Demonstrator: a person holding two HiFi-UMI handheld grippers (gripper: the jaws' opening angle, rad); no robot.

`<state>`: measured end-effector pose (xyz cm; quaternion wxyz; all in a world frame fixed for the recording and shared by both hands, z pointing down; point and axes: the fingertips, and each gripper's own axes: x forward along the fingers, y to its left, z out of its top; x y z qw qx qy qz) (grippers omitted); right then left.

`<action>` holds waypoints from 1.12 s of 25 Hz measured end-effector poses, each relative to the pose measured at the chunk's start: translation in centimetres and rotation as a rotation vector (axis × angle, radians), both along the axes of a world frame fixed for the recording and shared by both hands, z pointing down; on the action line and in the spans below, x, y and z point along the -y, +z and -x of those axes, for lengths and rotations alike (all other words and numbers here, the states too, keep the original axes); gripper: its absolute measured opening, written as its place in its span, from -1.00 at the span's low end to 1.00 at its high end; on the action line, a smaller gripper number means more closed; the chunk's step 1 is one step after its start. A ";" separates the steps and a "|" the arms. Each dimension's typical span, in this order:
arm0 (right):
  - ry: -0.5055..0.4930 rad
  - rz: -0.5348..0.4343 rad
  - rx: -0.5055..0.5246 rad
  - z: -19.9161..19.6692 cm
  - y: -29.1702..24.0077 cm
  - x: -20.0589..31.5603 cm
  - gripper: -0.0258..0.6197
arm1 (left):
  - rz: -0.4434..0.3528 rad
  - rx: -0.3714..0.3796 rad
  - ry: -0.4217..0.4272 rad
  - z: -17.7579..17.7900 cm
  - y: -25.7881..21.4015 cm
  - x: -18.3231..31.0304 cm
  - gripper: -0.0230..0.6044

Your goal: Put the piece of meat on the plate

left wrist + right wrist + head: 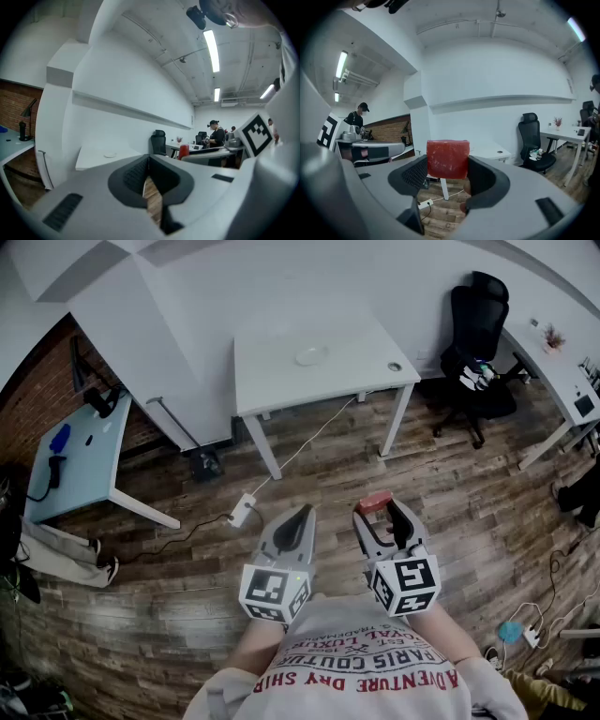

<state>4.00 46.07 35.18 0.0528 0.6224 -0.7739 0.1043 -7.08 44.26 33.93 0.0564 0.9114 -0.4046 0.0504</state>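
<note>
A red block of meat (447,158) sits clamped between the jaws of my right gripper (446,171); in the head view the meat (376,502) shows at the tip of that gripper (382,517). My left gripper (302,518) is held beside it, jaws together with nothing in them, and its own view shows only a thin slit between the jaws of the left gripper (149,185). A white plate (311,356) lies on the white table (281,381) well ahead of both grippers; the plate (110,154) appears small and far off in the left gripper view.
A small round object (394,367) rests near the table's right edge. A black office chair (475,343) stands to the table's right. A power strip (241,511) with a cable lies on the wooden floor between me and the table. Other desks stand at left and right.
</note>
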 end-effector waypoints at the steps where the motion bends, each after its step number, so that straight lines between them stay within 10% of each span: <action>1: -0.002 0.001 -0.001 -0.1 0.1 -0.1 -0.08 | 0.001 0.005 -0.004 0.0 0.2 -0.1 -0.90; 28: -0.054 0.009 -0.033 -4.8 2.9 -0.3 -0.08 | 0.085 0.022 -0.001 -5.1 4.9 -0.1 -0.90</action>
